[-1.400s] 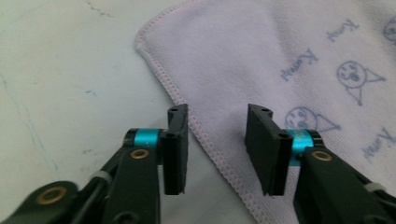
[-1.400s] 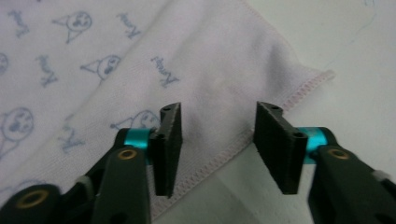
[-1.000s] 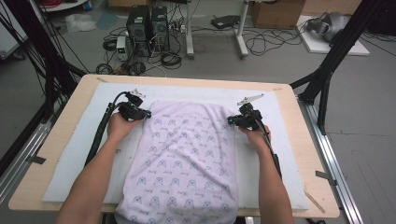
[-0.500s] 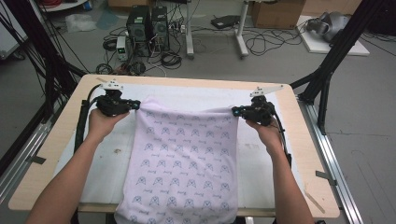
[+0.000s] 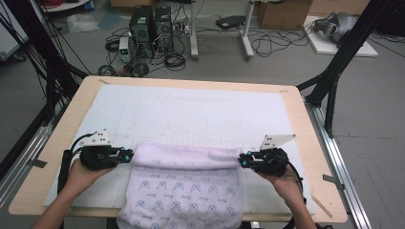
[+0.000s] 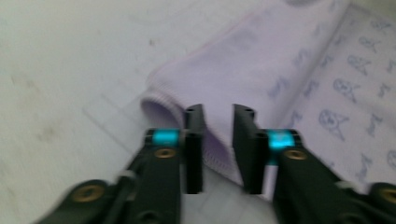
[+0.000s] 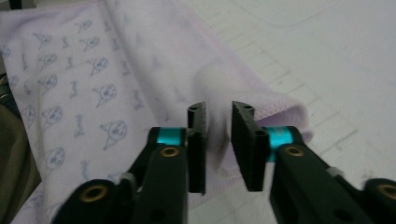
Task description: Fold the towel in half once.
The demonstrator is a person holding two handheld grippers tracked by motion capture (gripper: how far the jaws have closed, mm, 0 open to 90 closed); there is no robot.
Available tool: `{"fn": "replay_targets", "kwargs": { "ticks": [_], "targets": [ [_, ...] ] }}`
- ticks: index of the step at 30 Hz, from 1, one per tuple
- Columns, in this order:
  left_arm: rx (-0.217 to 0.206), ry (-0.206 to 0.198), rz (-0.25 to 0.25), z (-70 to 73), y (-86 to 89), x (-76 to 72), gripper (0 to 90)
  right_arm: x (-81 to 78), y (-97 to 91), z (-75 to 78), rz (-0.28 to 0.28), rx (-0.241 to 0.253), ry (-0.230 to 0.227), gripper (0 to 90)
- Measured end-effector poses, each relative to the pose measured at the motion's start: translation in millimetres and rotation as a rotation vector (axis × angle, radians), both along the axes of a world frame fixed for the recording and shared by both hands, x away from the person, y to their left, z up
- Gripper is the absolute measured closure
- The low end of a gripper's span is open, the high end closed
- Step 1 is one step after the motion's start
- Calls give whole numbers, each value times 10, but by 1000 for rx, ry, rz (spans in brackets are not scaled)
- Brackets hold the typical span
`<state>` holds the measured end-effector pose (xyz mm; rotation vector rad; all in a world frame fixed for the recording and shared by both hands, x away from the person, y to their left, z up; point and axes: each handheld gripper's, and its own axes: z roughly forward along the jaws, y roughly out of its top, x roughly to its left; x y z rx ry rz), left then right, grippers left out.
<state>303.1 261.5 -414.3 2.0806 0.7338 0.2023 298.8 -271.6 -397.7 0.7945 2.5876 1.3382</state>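
A soft purple towel (image 5: 184, 191) with little cartoon faces lies in the lower middle of the high view, on the white mat (image 5: 191, 114) that covers the table (image 5: 305, 143). Its far edge is folded back toward the person, and its near end hangs off the table. The left gripper (image 5: 128, 156) sits at the fold's left corner and the right gripper (image 5: 242, 161) at its right corner. Both have just been opening, and the 2 jaws of each now stand a little apart, with the folded edge between them but not pinched.

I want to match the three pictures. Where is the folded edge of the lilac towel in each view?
High view: folded edge, lower middle, between both grippers.
Left gripper view: centre, behind the jaws.
Right gripper view: centre right.
Shared landmark: the cartoon print.
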Motion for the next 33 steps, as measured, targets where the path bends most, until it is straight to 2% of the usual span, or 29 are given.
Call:
{"fn": "replay_targets", "kwargs": {
  "ticks": [1, 5, 7, 10, 12, 14, 16, 18, 21, 23, 28, 31, 33],
  "targets": [
    [4, 7, 9, -11, 16, 6, 663, -9, -11, -24, -5, -12, 6, 705],
    [32, -7, 36, 31, -29, 94, 532, 65, -9, 25, -35, -18, -5, 596],
    [39, -17, 38, 46, -108, 169, 520, 144, 40, 28, -44, -44, -25, 526],
    [41, -21, 48, 32, -234, 277, 506, 281, 122, -46, -45, -69, 1, 513],
    [62, -18, 48, -9, -305, 327, 537, 328, 186, -115, -34, -102, 18, 515],
    [98, -10, 37, -65, -363, 353, 600, 356, 235, -179, -31, -146, 31, 528],
    [132, 9, 13, -117, -411, 363, 664, 366, 259, -233, -33, -173, 44, 581],
    [154, 5, -6, -149, -457, 349, 779, 371, 263, -279, -22, -185, 74, 694],
    [162, -3, -2, -140, -467, 334, 828, 346, 269, -292, 5, -191, 85, 807],
    [151, -13, 3, -106, -444, 315, 833, 313, 275, -255, 10, -193, 62, 818],
    [94, -44, 16, 17, -369, 238, 833, 234, 236, -131, 5, -147, 20, 821],
    [76, -72, 18, 86, -323, 180, 826, 162, 211, -39, 5, -122, -12, 820],
    [71, -76, 15, 97, -305, 136, 822, 117, 200, 5, 7, -103, -31, 820]
  ]
}}
